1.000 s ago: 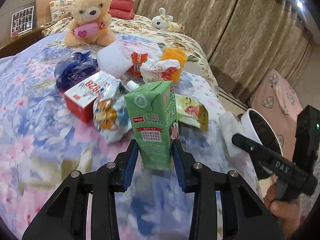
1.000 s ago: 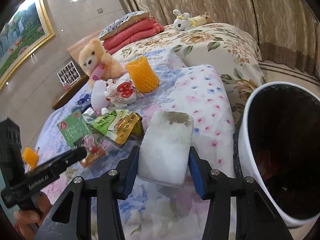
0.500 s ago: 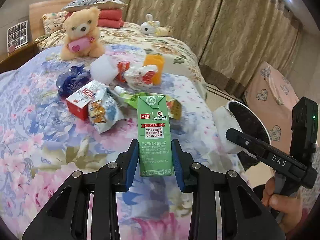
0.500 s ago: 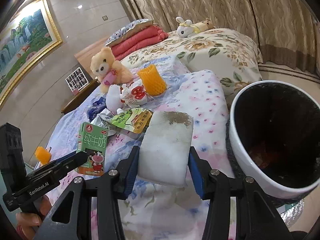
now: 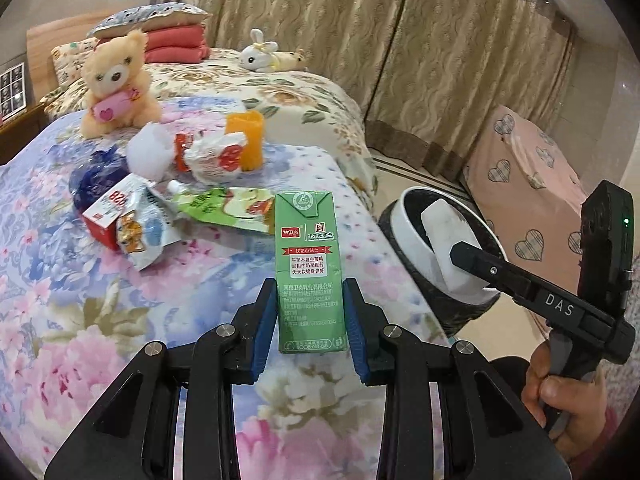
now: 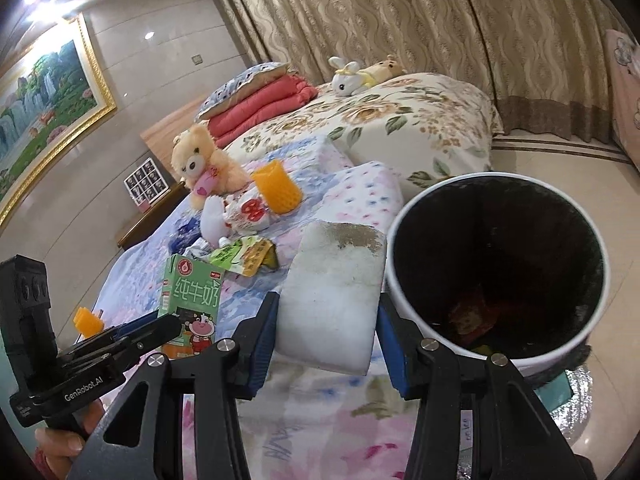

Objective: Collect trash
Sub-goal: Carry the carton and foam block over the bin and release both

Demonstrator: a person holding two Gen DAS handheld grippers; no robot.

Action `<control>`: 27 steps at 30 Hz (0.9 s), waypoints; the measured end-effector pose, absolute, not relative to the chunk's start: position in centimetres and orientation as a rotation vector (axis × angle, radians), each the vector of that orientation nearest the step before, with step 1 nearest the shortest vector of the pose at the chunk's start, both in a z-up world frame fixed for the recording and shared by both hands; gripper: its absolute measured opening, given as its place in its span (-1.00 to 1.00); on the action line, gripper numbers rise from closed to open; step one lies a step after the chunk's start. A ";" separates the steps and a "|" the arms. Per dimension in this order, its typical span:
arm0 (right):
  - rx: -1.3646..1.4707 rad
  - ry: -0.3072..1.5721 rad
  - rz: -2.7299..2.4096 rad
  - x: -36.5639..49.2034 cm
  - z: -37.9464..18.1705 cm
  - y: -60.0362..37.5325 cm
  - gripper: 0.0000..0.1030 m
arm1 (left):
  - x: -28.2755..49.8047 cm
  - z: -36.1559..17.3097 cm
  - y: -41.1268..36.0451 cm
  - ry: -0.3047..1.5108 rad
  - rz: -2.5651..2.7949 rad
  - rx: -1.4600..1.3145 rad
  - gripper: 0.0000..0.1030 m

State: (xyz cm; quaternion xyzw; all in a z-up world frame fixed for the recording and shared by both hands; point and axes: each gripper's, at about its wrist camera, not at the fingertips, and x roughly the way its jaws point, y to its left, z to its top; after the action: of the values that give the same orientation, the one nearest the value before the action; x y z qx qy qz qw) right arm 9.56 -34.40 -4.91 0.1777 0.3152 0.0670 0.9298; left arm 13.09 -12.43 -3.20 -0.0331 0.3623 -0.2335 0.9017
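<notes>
Right wrist view showed me that my right gripper (image 6: pixel 326 318), clamped on the soft, soiled white foam block (image 6: pixel 334 292), had risen beside the bin (image 6: pixel 404 272), nearly ready to drop, while my left gripper (image 5: pixel 310 328) pinched the rigid green milk carton (image 5: pixel 308 268) upright above the quilt.

The milk carton (image 5: pixel 308 268) is green with a red band and white print; behind the carton, the teddy bear (image 5: pixel 116 84) is tan; the foam block (image 6: pixel 332 300) is white, brown-speckled on top; beside the carton, the bin (image 6: pixel 404 264) is white-rimmed, black-lined.
</notes>
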 end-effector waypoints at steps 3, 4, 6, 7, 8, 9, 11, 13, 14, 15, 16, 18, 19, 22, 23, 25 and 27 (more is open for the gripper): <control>0.372 0.637 0.122 9.0 -4.7 -35.4 -0.06 | 13.1 -3.0 -13.2 0.749 -0.498 -0.065 -0.40; 0.374 0.635 0.117 8.9 -4.7 -35.7 -0.06 | 13.0 -3.0 -13.5 0.749 -0.502 -0.063 -0.40; 0.380 0.630 0.105 8.7 -4.6 -36.4 -0.06 | 12.9 -2.9 -13.9 0.749 -0.511 -0.060 -0.40; 0.384 0.628 0.099 8.6 -4.6 -36.7 -0.06 | 12.9 -2.8 -14.3 0.749 -0.518 -0.056 -0.40; 0.385 0.626 0.094 8.5 -4.6 -37.0 -0.06 | 12.8 -2.7 -14.6 0.747 -0.523 -0.052 -0.40; 0.388 0.624 0.087 8.4 -4.5 -37.3 -0.06 | 12.8 -2.6 -14.9 0.746 -0.527 -0.048 -0.40; 0.393 0.620 0.079 8.1 -4.5 -37.9 -0.06 | 12.8 -2.6 -15.4 0.745 -0.538 -0.043 -0.40; 0.395 0.618 0.069 7.9 -4.5 -38.4 -0.06 | 12.7 -2.5 -15.9 0.743 -0.548 -0.037 -0.40; 0.397 0.617 0.065 7.8 -4.5 -38.6 -0.06 | 12.7 -2.4 -16.2 0.742 -0.550 -0.034 -0.40; 0.399 0.617 0.062 7.8 -4.5 -38.8 -0.06 | 12.7 -2.3 -16.5 0.741 -0.555 -0.029 -0.40; 0.403 0.616 0.058 7.7 -4.6 -39.1 -0.06 | 12.7 -2.3 -16.7 0.741 -0.558 -0.027 -0.40; 0.406 0.615 0.050 7.6 -4.6 -39.4 -0.06 | 12.8 -2.3 -17.3 0.743 -0.568 -0.023 -0.40; 0.406 0.615 0.047 7.6 -4.6 -39.5 -0.06 | 12.8 -2.2 -17.5 0.743 -0.571 -0.021 -0.40; 0.410 0.615 0.037 7.5 -4.7 -40.0 -0.06 | 13.0 -2.1 -18.1 0.740 -0.585 -0.014 -0.40; 0.411 0.615 0.034 7.5 -4.7 -40.2 -0.06 | 13.0 -2.0 -18.3 0.740 -0.589 -0.014 -0.40; 0.416 0.616 0.027 7.5 -4.8 -40.6 -0.06 | 13.2 -1.9 -18.8 0.744 -0.599 -0.013 -0.40; 0.420 0.615 0.020 7.5 -4.8 -41.0 -0.06 | 13.4 -1.8 -19.3 0.746 -0.607 -0.013 -0.40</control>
State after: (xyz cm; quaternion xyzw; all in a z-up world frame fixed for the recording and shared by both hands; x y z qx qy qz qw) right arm 7.47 -41.04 -4.81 0.2050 0.3006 0.0099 0.9314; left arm 13.35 -19.32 -1.77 -0.0063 0.3589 -0.2919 0.8865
